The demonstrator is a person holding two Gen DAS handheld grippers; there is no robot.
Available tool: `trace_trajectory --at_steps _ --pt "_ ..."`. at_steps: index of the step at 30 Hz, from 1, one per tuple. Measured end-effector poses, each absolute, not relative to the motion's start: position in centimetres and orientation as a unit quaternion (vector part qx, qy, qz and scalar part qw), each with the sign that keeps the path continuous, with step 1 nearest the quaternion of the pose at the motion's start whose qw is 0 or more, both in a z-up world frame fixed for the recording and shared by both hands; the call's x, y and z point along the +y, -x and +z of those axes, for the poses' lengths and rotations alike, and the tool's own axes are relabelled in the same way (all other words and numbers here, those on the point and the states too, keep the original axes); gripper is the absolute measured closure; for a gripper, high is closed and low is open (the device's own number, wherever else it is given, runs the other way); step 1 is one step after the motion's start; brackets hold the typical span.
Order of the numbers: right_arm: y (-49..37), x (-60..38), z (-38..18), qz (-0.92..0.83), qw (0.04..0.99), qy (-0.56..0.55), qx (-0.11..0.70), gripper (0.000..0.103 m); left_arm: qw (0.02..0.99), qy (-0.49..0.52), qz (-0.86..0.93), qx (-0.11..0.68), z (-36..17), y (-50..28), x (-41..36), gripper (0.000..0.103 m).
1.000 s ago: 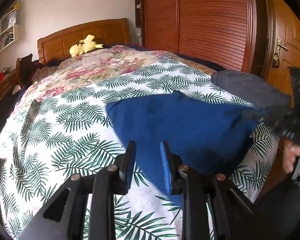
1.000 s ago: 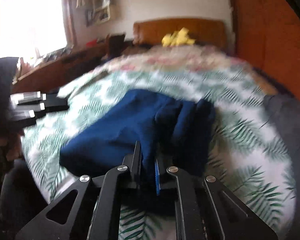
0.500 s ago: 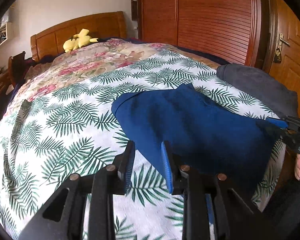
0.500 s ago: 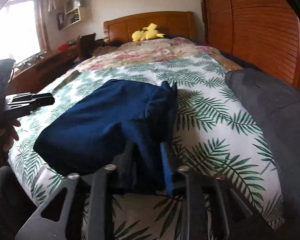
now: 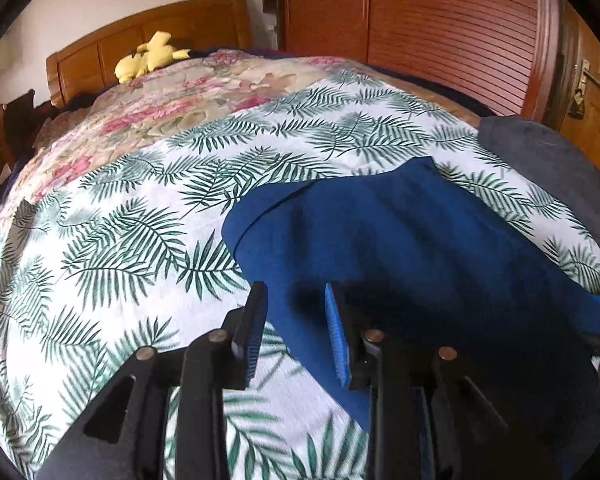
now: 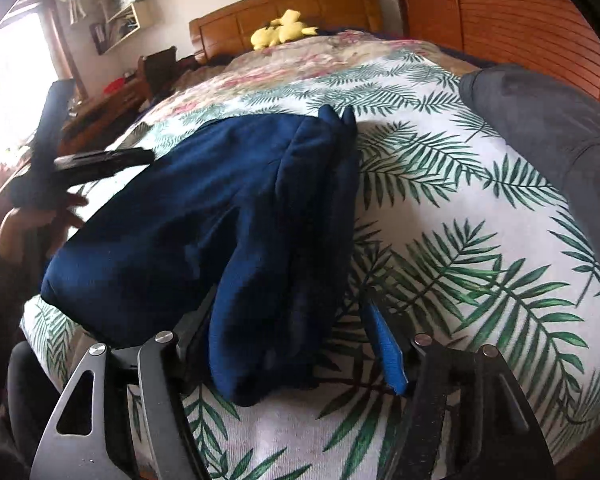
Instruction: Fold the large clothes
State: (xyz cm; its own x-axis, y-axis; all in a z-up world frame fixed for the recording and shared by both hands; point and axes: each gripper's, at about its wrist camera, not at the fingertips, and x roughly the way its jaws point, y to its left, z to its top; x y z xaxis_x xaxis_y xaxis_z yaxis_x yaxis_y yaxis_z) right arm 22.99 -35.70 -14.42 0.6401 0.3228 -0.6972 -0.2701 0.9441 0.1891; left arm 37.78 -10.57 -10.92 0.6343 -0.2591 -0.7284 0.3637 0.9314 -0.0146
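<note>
While right view shows window, left view door handle

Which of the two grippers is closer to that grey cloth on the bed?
Right. The right gripper straddles the blue garment beside the grey cloth; the left gripper hovers at the garment's far end.

A wide bed under a white sheet printed with green palm fronds, with a faded pink floral quilt further up, runs back to a panelled orange-brown wooden headboard where a yellow plush toy lies. A reddish louvred wooden wardrobe lines one side, beside a wooden door with a brass handle. Opposite, a bright window glares above a cluttered dark wooden dresser, and a small shelf hangs on the pale wall.
</note>
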Motion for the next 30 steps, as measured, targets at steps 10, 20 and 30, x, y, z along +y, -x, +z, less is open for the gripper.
trace_trajectory --at_steps 10,20,30 --pt "-22.9 -35.5 -14.8 0.175 0.903 -0.027 0.392 0.034 0.888 -0.081 -0.148 0.428 -14.0 -43.6 -10.9 0.066" --pt "-23.0 -35.3 -15.1 0.187 0.897 -0.032 0.398 0.034 0.887 -0.047 -0.134 0.439 -15.2 -46.4 -9.5 0.044" --pt "-23.6 -34.5 -16.0 0.201 0.885 -0.044 0.417 0.033 0.886 -0.040 -0.130 0.443 -15.3 -46.9 -9.7 0.044"
